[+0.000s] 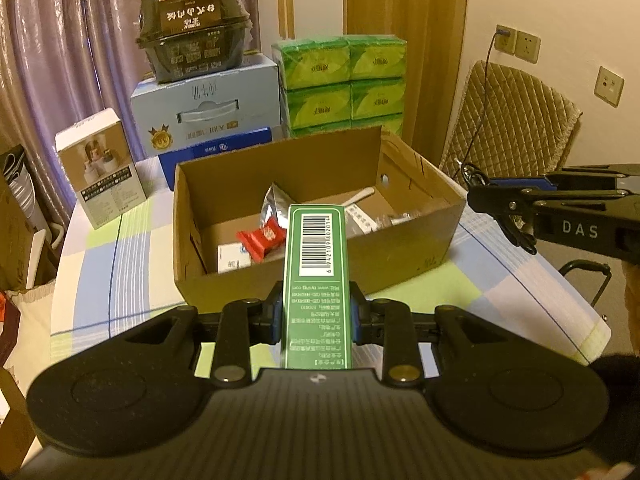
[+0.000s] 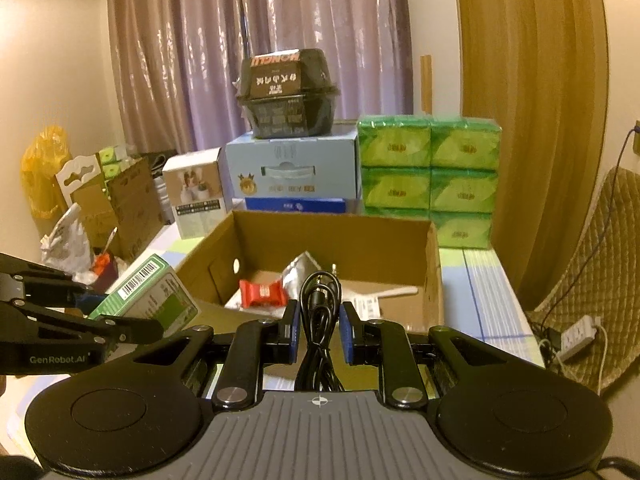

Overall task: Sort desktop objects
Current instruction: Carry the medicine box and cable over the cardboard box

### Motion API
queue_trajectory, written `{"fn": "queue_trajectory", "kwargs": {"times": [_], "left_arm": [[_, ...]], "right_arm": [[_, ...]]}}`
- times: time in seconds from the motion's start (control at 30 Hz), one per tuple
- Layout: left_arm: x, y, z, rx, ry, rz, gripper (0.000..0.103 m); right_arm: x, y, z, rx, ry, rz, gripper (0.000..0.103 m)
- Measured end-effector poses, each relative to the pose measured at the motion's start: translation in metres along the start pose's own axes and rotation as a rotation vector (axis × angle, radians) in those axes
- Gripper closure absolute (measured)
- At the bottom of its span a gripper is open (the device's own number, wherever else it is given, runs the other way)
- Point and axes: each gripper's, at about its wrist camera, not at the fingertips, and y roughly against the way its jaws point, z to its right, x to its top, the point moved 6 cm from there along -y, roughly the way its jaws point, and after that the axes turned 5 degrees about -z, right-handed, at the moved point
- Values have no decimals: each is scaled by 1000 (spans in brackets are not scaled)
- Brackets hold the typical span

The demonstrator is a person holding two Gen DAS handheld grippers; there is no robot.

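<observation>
Left wrist view is showing the left tool clamping a green carton near the cardboard box, while the right tool is gripping a black cable; next, probably, dropping both inside.

Mauve pleated curtains hung behind the bench, which wore a pastel checked cloth. A tall wooden door panel stood beside cream walls carrying beige sockets, with a quilted tan chair nearby under warm, dim light.
</observation>
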Motion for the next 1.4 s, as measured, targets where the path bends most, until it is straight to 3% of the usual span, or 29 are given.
{"fn": "queue_trajectory", "kwargs": {"times": [1.07,1.4], "left_arm": [[81,-74,-46,-6,19,-13,78],[96,-104,-52,-5,11,-36,78]], "right_arm": [[68,-99,33,12,-16,-42,86],[71,-126,39,17,-12,-68,86]]}}
